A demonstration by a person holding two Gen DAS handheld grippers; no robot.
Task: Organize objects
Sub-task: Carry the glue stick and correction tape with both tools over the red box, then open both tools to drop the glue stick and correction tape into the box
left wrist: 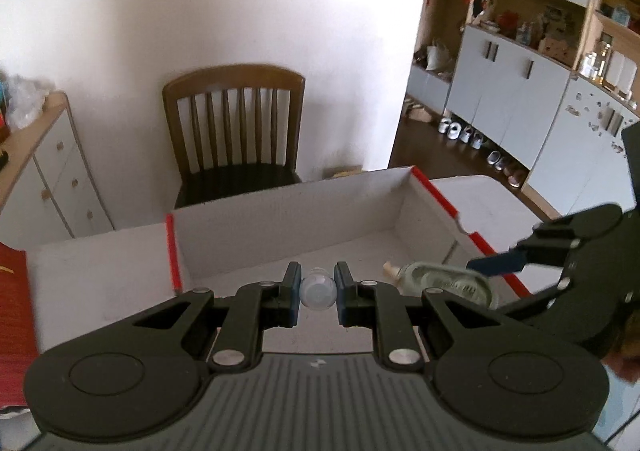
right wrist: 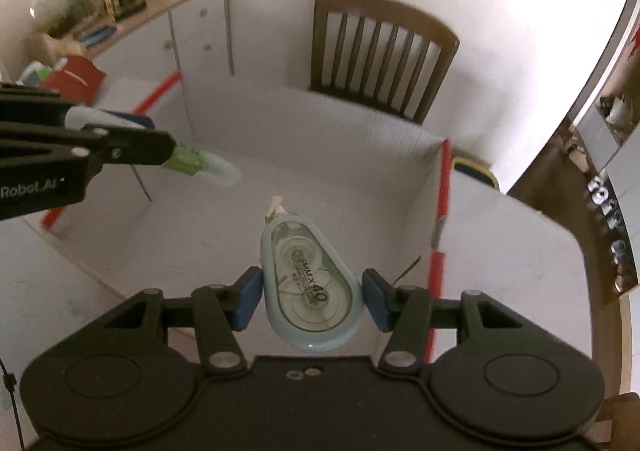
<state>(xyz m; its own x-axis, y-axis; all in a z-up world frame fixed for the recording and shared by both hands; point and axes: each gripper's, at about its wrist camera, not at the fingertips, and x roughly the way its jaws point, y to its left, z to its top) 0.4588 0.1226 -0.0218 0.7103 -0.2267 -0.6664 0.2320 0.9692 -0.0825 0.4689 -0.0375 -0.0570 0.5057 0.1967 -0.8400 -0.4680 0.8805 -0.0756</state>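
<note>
My left gripper [left wrist: 317, 293] is shut on a pen-like tube [left wrist: 318, 292] seen end-on; in the right wrist view its green and clear tip [right wrist: 204, 167] sticks out over the open white box [right wrist: 320, 123]. My right gripper [right wrist: 312, 293] is shut on a pale blue correction tape dispenser [right wrist: 310, 271] and holds it above the box floor near the front. The dispenser also shows in the left wrist view [left wrist: 444, 283], with the right gripper [left wrist: 496, 265] coming in from the right. The box [left wrist: 280, 227] has red edges and a bare white floor.
A dark wooden chair [left wrist: 236, 131] stands behind the table against the white wall. A white drawer cabinet [left wrist: 52, 171] is at the left, cluttered on top. Grey cupboards and shoes [left wrist: 520, 99] are at the right. A red item [left wrist: 12, 323] lies at the left table edge.
</note>
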